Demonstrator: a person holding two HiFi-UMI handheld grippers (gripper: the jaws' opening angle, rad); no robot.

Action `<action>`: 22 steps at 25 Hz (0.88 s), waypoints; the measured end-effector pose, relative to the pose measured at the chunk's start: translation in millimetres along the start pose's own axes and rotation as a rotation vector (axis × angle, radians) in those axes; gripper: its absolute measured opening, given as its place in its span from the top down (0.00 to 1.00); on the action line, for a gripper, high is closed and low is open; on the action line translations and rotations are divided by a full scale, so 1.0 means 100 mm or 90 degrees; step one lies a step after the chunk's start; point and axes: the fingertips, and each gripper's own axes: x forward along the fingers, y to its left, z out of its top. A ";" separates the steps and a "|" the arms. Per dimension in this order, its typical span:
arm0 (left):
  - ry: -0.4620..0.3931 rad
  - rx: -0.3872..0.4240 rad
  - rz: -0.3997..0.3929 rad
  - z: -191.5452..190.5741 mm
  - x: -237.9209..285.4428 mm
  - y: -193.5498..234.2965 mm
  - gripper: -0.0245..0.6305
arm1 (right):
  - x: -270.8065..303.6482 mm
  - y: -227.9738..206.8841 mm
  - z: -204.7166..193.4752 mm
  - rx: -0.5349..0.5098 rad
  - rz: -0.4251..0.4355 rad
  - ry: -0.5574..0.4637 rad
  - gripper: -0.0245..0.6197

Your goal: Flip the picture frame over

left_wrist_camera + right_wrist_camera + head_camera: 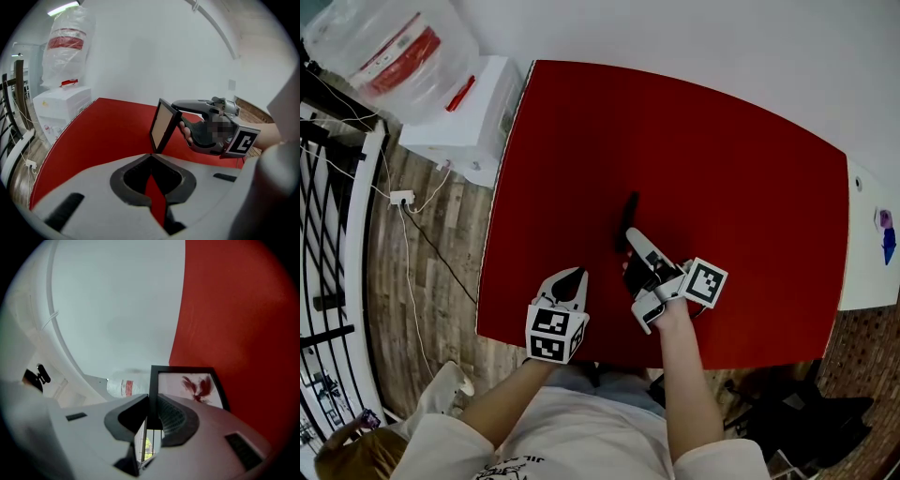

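Observation:
On the red table [694, 141] a black picture frame [628, 217] stands lifted on its edge, seen edge-on from the head view. My right gripper [635, 239] is shut on the frame's side. In the right gripper view the frame [187, 383] runs out from between the jaws and shows a red print under glass. The left gripper view shows the frame [164, 125] upright and tilted, its pale back facing me, with the right gripper [179, 115] clamped on its edge. My left gripper [571, 279] is shut and empty, near the table's front edge to the frame's left.
A water dispenser [473, 112] with a large jug [394, 47] stands off the table's far left corner. Cables and a power strip [401, 197] lie on the wooden floor, beside a black railing [328, 234]. A white surface [872, 244] adjoins the table's right side.

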 end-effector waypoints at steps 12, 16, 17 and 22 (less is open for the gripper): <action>0.001 0.061 -0.142 0.24 0.53 -0.34 0.81 | -0.02 -0.01 0.03 -0.026 -0.022 0.045 0.86; 0.011 0.105 -0.161 0.30 0.67 -0.44 0.79 | -0.03 -0.02 0.05 -0.031 -0.025 0.049 0.86; 0.013 0.110 -0.167 0.31 0.69 -0.47 0.78 | -0.04 -0.02 0.06 -0.035 -0.027 0.051 0.86; 0.014 0.152 -0.188 0.33 0.75 -0.64 0.77 | -0.06 -0.01 0.09 -0.045 -0.031 0.059 0.86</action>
